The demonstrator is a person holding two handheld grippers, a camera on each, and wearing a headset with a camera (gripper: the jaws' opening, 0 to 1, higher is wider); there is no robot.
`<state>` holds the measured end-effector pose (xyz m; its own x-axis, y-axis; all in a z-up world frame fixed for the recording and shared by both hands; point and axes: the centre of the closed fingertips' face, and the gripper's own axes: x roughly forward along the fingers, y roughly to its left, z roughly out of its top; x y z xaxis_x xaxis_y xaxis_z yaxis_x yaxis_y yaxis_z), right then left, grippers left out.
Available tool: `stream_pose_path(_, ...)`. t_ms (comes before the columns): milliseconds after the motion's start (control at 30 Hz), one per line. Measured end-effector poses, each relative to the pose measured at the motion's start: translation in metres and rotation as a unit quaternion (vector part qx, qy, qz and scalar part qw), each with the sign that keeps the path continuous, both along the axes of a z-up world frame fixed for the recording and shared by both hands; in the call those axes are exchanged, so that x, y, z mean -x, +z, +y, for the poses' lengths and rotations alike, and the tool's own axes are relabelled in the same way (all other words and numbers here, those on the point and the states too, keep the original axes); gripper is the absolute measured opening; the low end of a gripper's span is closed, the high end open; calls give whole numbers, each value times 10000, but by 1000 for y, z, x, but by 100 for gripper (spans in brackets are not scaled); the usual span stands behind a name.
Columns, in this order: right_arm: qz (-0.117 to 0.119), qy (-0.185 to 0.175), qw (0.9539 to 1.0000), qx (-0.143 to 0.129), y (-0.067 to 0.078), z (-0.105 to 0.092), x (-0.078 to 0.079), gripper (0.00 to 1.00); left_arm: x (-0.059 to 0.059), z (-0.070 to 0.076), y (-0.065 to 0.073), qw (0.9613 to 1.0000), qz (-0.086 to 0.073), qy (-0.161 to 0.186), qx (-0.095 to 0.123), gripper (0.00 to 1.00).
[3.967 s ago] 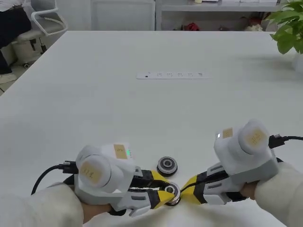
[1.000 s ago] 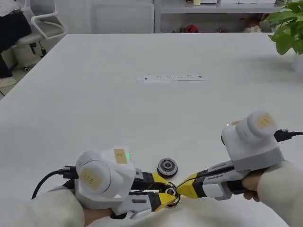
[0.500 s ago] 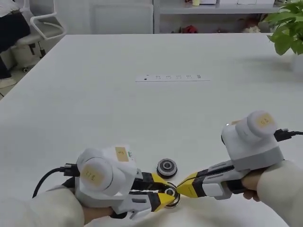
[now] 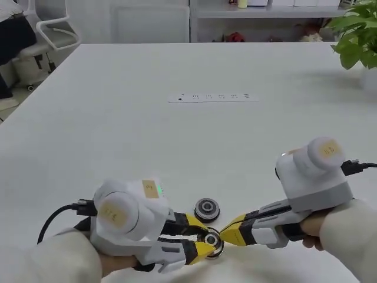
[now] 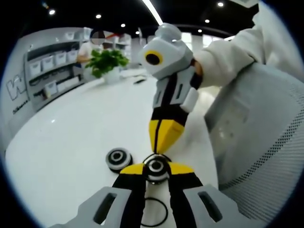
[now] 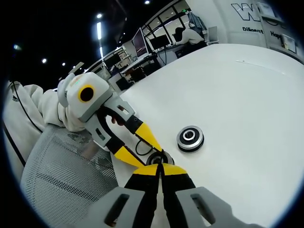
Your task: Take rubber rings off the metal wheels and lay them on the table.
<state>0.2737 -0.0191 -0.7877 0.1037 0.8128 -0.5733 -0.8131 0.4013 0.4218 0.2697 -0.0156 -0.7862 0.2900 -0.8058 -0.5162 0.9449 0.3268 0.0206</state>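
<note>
Possibly the ring point(image 5: 155, 155) slips free: left hand-held gripper point(image 5: 156, 170) clamps the wheel point(image 4: 210, 240), while right hand-held gripper point(image 6: 160, 167) pinches the ring only thinly.

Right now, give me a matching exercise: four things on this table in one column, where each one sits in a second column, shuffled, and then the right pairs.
Things
1. nearer metal wheel
2. farther metal wheel
3. loose rubber ring
4. power strip

Places
A. flat on the table, under the left tongs
B. far out, across the middle of the table
C. clamped between the left tongs
D. lying free on the table, touched by nothing

Pairs: 1-C, 2-D, 3-A, 4-B
</note>
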Motion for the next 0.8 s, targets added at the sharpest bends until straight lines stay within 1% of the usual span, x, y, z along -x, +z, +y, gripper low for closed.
stream_pose_path(67, 0, -10, 10000, 1, 0, 0, 0, 0, -3, 2, 4, 10000, -29, 84, 43, 22)
stream_pose_path(100, 3, -12, 10000, -1, 1, 0, 0, 0, -5, 3, 5, 9999, -27, 118, 61, 26)
stream_pose_path(200, -4, -43, 10000, -12, 2, -1, -1, 0, -8, 6, 11, 9996, 32, 210, 164, 31)
stream_pose_path(233, 3, -51, 10000, -21, 2, -1, -1, 0, -8, 7, 12, 9996, 35, 222, 177, 31)
stream_pose_path(333, 5, -60, 10000, -36, 3, -1, -1, 0, -10, 11, 17, 9995, -30, 243, 200, 31)
stream_pose_path(500, -11, -69, 10000, -63, 5, 0, -2, 0, -10, 16, 24, 9995, -104, 224, 217, 37)
stream_pose_path(633, -39, -68, 9999, -108, 9, 2, -1, 0, -7, 18, 25, 9996, -85, 195, 192, 38)
stream_pose_path(800, -88, -62, 9997, -205, 15, 5, -1, 0, -6, 20, 30, 9995, -69, 180, 236, 40)
